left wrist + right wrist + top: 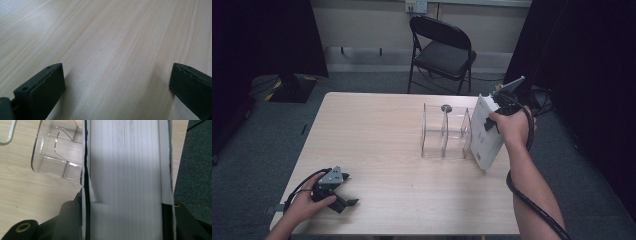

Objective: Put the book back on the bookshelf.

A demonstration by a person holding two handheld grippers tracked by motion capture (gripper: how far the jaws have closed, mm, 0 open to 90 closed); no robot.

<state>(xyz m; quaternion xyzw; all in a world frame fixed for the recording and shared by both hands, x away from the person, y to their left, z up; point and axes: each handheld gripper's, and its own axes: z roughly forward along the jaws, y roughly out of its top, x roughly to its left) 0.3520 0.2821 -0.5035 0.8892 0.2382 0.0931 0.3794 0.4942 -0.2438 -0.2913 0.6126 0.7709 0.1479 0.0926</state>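
White thick book (486, 132) pinched by the right gripper (492, 122), tilted beside the clear acrylic rack (447, 131).
Judged best: straighten it upright, then lower into the rack's right slot; left gripper (343, 199) rests spread on the near-left wooden table (382, 130).

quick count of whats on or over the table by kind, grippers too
book: 1, white, held in the right gripper
clear rack: 1
grippers: 2, counting the left gripper resting on the table
total: 4

A pale wooden surface (377, 145) stands on grey carpet floor (362, 80). A black folding metal chair (443, 50) sits at top centre before a beige wall (362, 22); black curtains (582, 60) hang on both sides.
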